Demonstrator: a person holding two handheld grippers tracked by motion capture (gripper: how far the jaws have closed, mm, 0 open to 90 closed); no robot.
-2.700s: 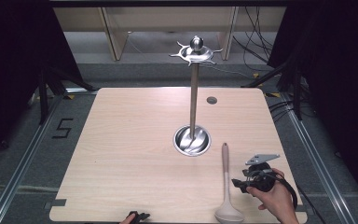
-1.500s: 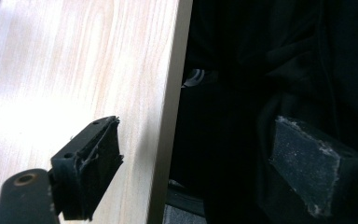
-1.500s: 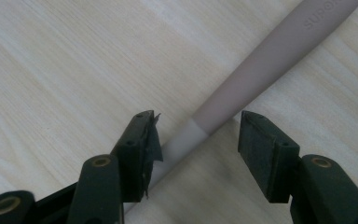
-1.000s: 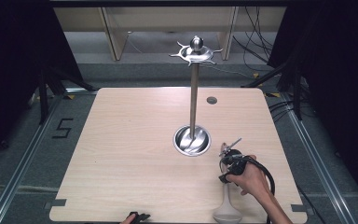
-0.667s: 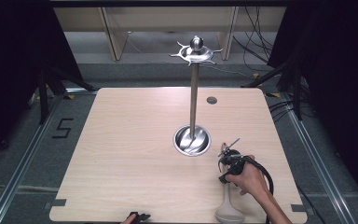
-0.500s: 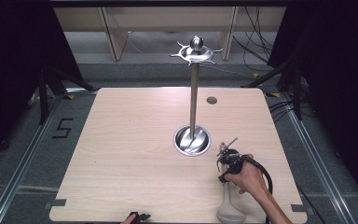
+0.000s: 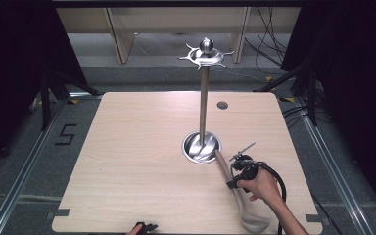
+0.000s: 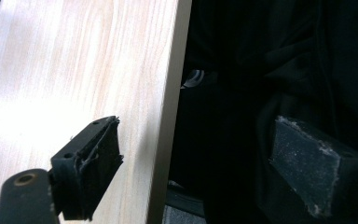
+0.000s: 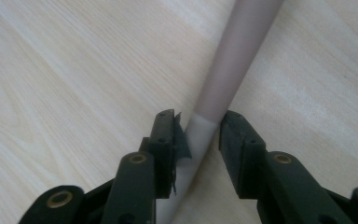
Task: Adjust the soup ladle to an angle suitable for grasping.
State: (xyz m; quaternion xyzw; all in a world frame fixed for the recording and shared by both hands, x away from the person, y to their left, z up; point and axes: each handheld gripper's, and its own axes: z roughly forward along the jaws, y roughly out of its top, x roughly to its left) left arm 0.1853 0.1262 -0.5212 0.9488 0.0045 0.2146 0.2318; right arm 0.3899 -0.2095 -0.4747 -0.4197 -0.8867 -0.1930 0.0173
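Note:
A ladle (image 7: 225,169) with a long beige handle lies on the wooden table (image 7: 137,147), its bowl (image 7: 252,223) near the front edge and its handle tip by the stand's base. My right gripper (image 7: 235,176) points down at the handle. In the right gripper view (image 9: 200,135) the jaws have just been closing and both pads now press the ladle handle (image 9: 242,56) from either side. My left gripper (image 7: 144,227) rests at the table's front edge. Seen in the left gripper view (image 8: 200,163), it stands open and empty, one jaw over the table (image 8: 74,70) and the other past its edge.
A metal utensil stand has a round base (image 7: 201,147), a tall pole (image 7: 204,103) and a hooked crown (image 7: 205,53), just behind the ladle. A small dark grommet (image 7: 222,105) sits at the table's back right. Dark curtains and cables surround the table.
The right hand came in from the ladle's right onto the handle, and the jaws closed around it. The ladle now lies more slanted, handle tip toward the stand's base. The left gripper kept still.

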